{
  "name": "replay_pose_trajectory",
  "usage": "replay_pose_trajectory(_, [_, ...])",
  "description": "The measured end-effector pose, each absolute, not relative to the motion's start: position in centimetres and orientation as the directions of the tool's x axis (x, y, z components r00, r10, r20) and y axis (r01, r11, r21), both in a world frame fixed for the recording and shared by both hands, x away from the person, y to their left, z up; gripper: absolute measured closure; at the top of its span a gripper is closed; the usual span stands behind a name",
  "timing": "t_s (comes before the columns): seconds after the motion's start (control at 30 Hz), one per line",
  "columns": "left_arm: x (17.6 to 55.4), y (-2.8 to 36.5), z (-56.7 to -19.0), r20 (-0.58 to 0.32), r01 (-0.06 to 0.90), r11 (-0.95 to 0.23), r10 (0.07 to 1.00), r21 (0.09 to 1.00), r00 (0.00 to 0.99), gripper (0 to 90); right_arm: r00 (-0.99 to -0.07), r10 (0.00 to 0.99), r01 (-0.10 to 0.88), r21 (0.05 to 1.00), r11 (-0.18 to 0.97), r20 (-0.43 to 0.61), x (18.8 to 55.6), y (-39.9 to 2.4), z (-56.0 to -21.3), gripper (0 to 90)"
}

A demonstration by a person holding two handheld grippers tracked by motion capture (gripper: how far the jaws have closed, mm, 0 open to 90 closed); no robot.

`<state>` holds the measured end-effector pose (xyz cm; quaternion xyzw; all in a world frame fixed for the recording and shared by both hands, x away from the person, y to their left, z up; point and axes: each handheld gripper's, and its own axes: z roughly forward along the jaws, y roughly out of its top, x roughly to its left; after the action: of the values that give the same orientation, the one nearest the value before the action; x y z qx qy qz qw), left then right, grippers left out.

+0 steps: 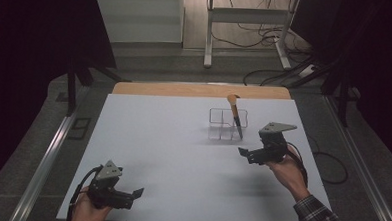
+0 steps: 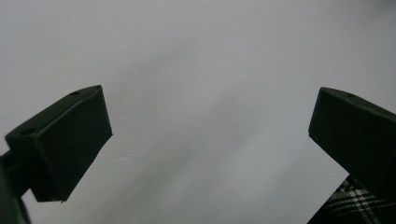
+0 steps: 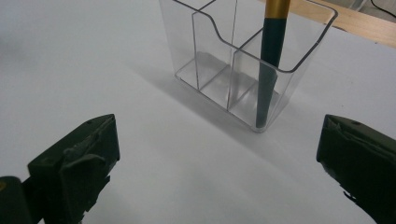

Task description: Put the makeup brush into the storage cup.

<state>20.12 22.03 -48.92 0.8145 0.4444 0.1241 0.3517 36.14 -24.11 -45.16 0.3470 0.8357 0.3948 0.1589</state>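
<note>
The brush stands tilted in the clear box, bristles up, its top cut off. Right hand-held gripper and left hand-held gripper gape wide, holding nothing.

Organiser: clear hard plastic, glossy, smooth walls and dividers, light glints along rims. Brush standing in it: dark matt handle, gold ferrule with metallic sheen; bristle tuft looks soft, tan. Table: matt white sheet, smooth, paper-like; bare wood strip along far edge, light, dull finish. Right gripper: black plastic jaws, matt, faces rough and scuffed. Left gripper: black matt jaws, smoother. Grey plate on right gripper: flat, dull metal look. Sleeve: plaid woven cloth.
</note>
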Motion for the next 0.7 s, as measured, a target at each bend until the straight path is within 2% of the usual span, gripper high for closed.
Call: replay_pose_trajectory(0.7, [20.1,22.1,-48.9,-0.102,0.637,-0.356,0.817,0.684,0.567,0.0,-0.704,0.71,0.476,0.749,0.461,0.011,34.4,-25.1,-45.4,0.0])
